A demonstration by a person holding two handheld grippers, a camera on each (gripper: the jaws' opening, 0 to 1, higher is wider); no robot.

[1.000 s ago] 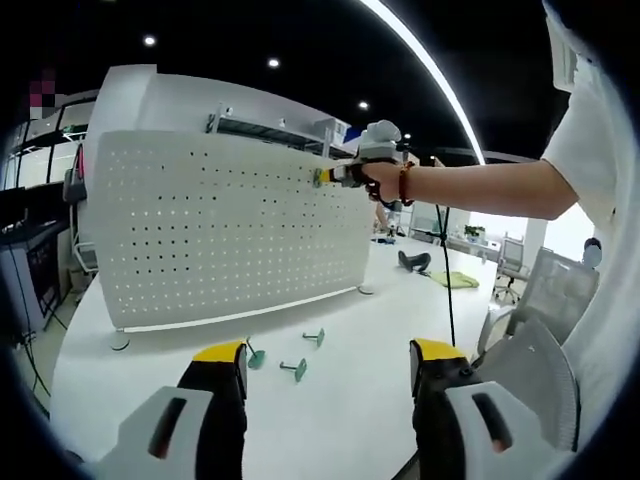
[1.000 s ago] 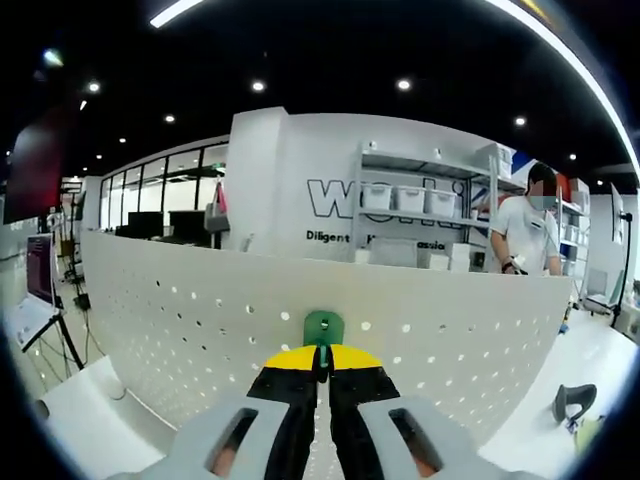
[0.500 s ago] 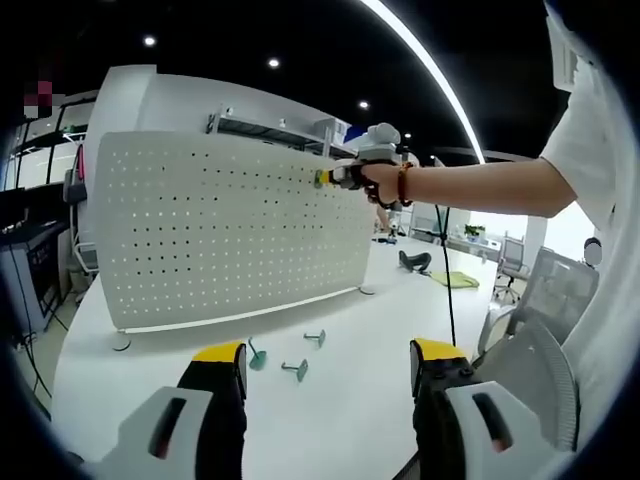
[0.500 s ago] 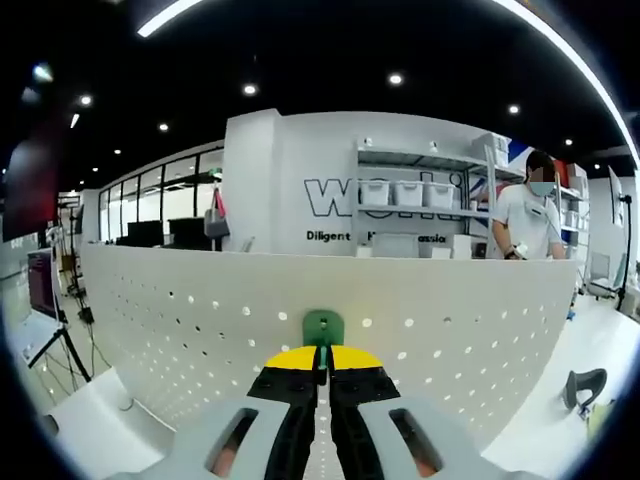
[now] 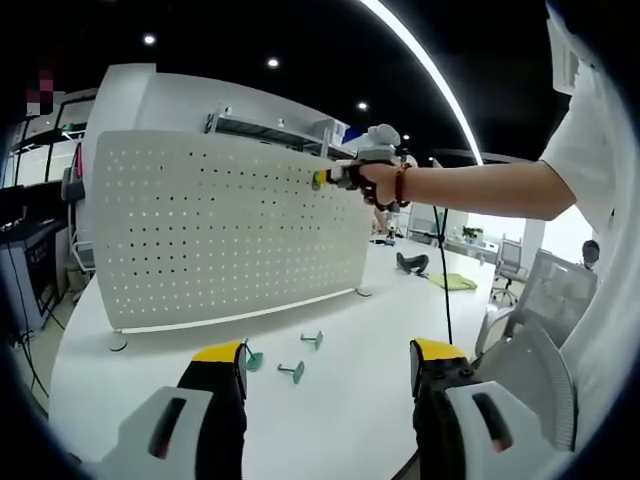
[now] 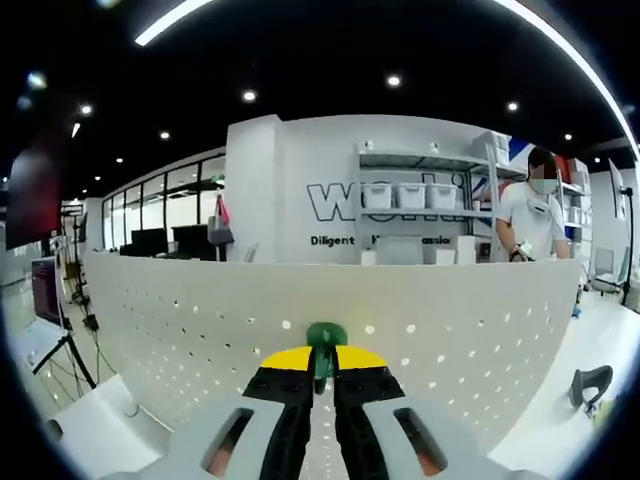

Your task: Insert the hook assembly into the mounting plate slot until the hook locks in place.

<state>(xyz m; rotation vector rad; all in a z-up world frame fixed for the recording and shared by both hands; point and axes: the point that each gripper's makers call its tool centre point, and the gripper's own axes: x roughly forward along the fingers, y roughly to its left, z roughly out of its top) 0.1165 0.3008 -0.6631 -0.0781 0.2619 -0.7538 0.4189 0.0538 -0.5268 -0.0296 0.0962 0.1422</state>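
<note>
A white perforated mounting plate [image 5: 220, 225] stands upright on a white table [image 5: 340, 400]. In the right gripper view my right gripper [image 6: 321, 362] is shut on a green hook [image 6: 324, 342], whose round base sits against the plate [image 6: 180, 330] near its top edge. The left gripper view shows that right gripper [image 5: 322, 179] held by a hand up at the plate's top right. My left gripper [image 5: 327, 362] hangs open over the table with nothing between its yellow-tipped jaws. Three more green hooks [image 5: 292, 371] [image 5: 313, 339] [image 5: 252, 357] lie on the table in front of the plate.
A person's arm reaches across the left gripper view from the right. Chairs [image 5: 545, 300] stand at the table's right side. A black object [image 5: 412, 262] and a yellow-green item [image 5: 452, 281] lie farther back. Shelving [image 6: 420, 215] and a standing person [image 6: 535, 225] are behind the plate.
The green hook in my right gripper looks tilted slightly, its base now rounder and lower against the plate. The left gripper has stayed almost still.
</note>
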